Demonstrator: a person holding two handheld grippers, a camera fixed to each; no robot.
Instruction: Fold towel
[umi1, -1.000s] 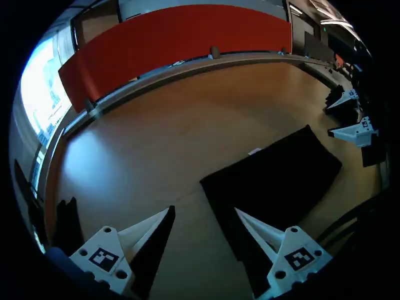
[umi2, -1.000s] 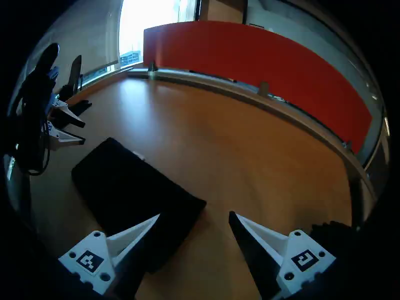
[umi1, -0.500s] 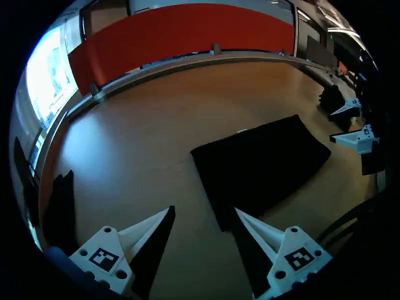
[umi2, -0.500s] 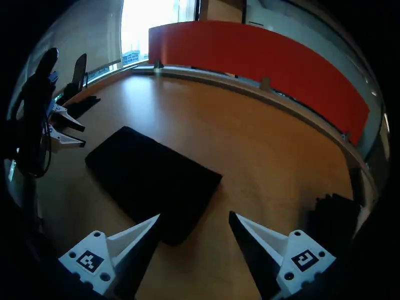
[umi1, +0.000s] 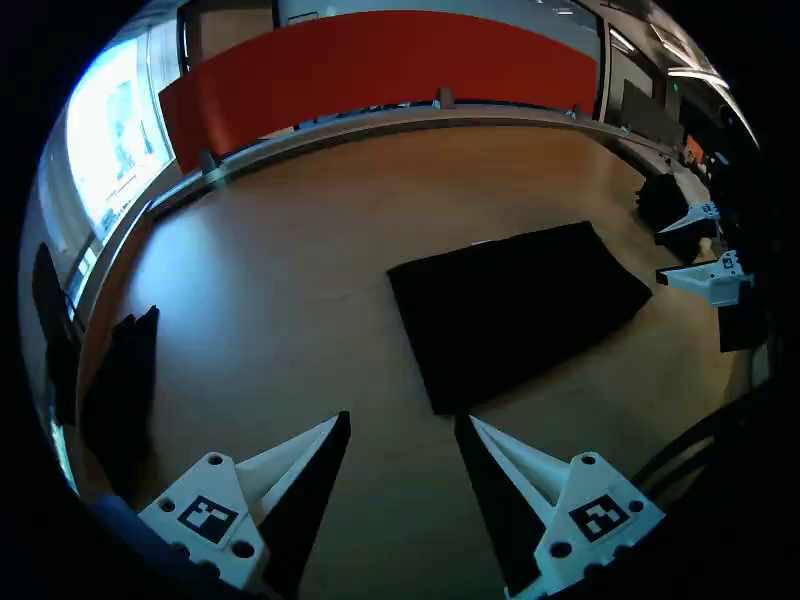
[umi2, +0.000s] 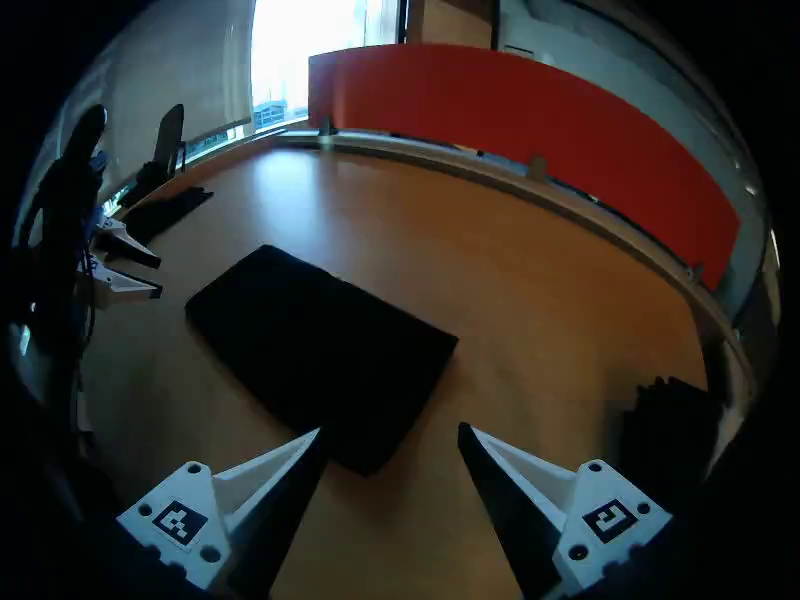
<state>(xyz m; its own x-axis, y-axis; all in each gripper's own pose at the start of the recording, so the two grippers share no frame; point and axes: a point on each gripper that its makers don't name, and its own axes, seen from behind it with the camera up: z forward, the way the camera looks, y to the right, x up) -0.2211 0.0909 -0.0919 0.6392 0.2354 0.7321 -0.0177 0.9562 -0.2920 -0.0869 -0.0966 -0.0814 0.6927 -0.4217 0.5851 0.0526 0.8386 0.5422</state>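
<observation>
A: Where's our towel?
B: We see it lying as a flat black rectangle on the wooden table, ahead of both tools and touching neither.
A: And the left gripper?
B: We read it as spread wide and empty, just short of the towel's near corner.
A: Other side?
B: Same for the right gripper: fingers wide apart, holding nothing, tips near the towel's near edge. Red partition behind the table.
</observation>
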